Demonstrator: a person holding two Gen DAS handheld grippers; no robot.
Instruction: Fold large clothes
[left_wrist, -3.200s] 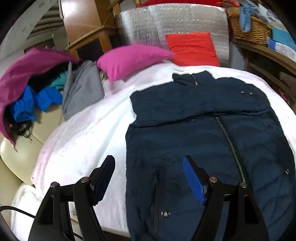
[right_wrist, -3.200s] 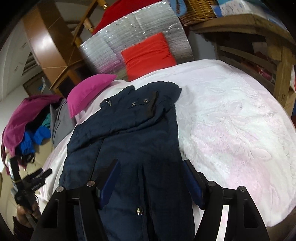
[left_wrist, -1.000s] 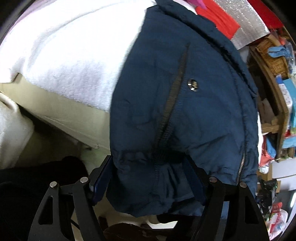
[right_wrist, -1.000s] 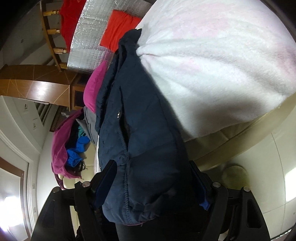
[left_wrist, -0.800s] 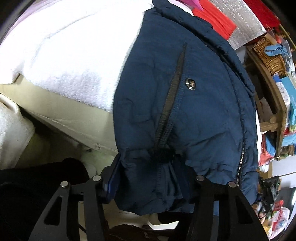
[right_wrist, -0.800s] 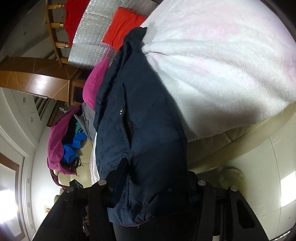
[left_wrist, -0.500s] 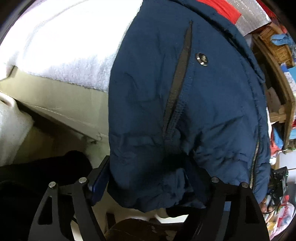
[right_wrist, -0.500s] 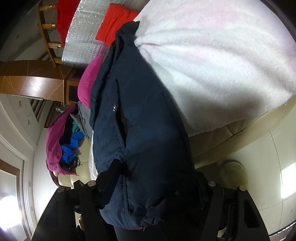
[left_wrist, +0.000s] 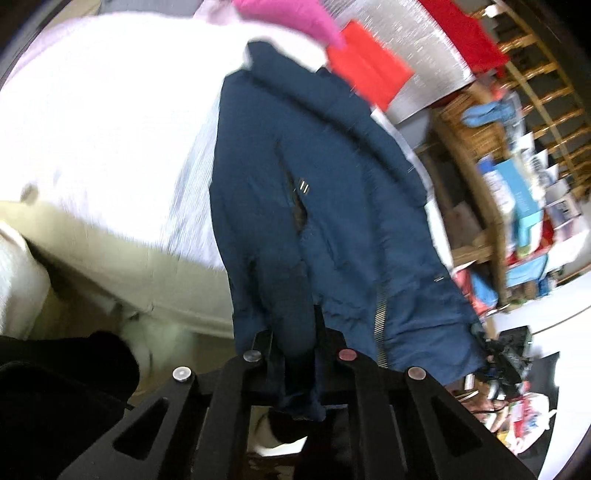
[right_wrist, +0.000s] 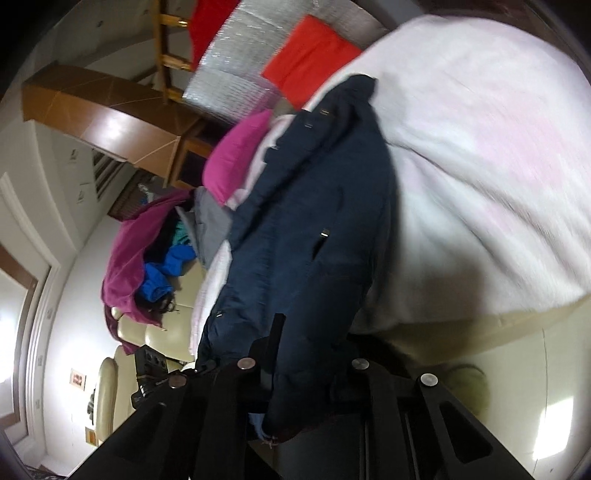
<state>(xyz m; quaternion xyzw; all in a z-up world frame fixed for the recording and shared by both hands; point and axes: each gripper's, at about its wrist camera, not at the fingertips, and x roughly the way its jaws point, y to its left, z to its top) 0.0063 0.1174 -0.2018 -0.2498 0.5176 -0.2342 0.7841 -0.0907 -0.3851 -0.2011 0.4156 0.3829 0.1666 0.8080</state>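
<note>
A navy padded jacket (left_wrist: 325, 184) lies on the white bed cover (left_wrist: 103, 110), with its hem hanging over the bed's front edge. My left gripper (left_wrist: 295, 332) is shut on the hem's left corner, the cloth bunched between its jaws. My right gripper (right_wrist: 306, 354) is shut on the hem's right corner of the same jacket (right_wrist: 317, 229), and the cloth hides its fingertips. The jacket's collar lies toward the pillows. Both views are motion-blurred.
A pink pillow (right_wrist: 236, 158) and a red pillow (right_wrist: 314, 59) lie at the head of the bed. A pile of purple, blue and grey clothes (right_wrist: 147, 251) sits at the left. Wooden shelves with a basket (left_wrist: 491, 122) stand at the right.
Both grippers came down from above the bed to its front edge and closed on the jacket's hem. In the last half second the jaws have pinched tight and the hem has lifted.
</note>
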